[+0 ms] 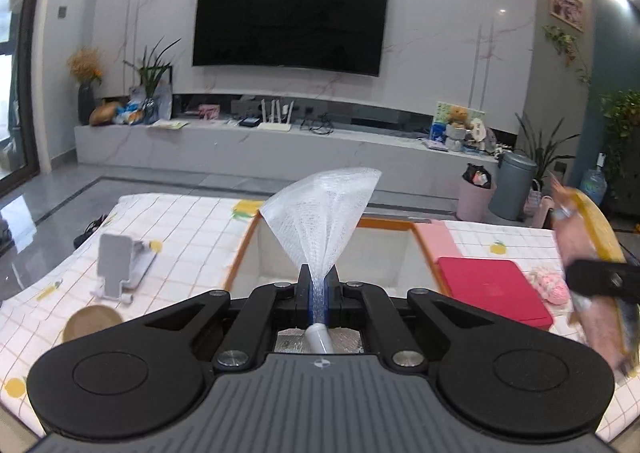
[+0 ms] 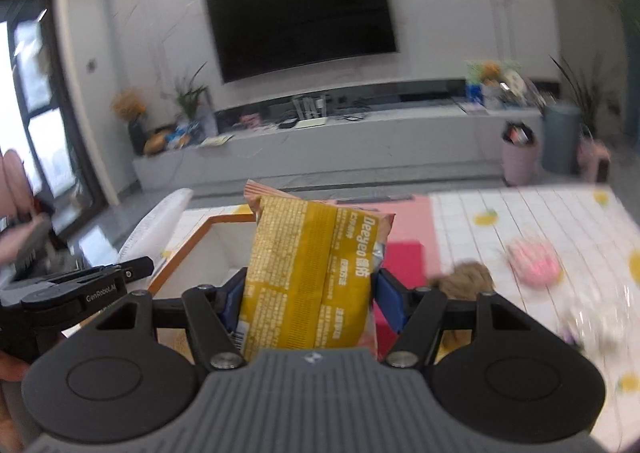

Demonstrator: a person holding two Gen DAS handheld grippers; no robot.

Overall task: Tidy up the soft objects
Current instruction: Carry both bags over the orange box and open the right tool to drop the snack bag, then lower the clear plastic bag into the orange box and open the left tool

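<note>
My left gripper [image 1: 318, 289] tilts downward over the box [image 1: 400, 223], pinched tight on foam mesh [image 1: 320, 209]. My right gripper [image 2: 312, 293] clamps a snack bag [image 2: 312, 273]; its lower end is hidden.

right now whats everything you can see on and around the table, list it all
white foam net: 1, white, pinched in the left gripper over the box
snack bag: 1, yellow, clamped in the right gripper
open box: 1, orange rim, pale inside, middle of the table
red case: 1, red, right of the box
pink sheet: 1, pink, behind the red case
pink knitted item: 1, pink, right part of the table
brown fuzzy item: 1, brown, beside the red case
phone stand: 1, grey, left part of the table
checked tablecloth: 1, white with lemons
television: 1, black, on the wall
left gripper: 1, black, shut
right gripper: 1, black
</note>
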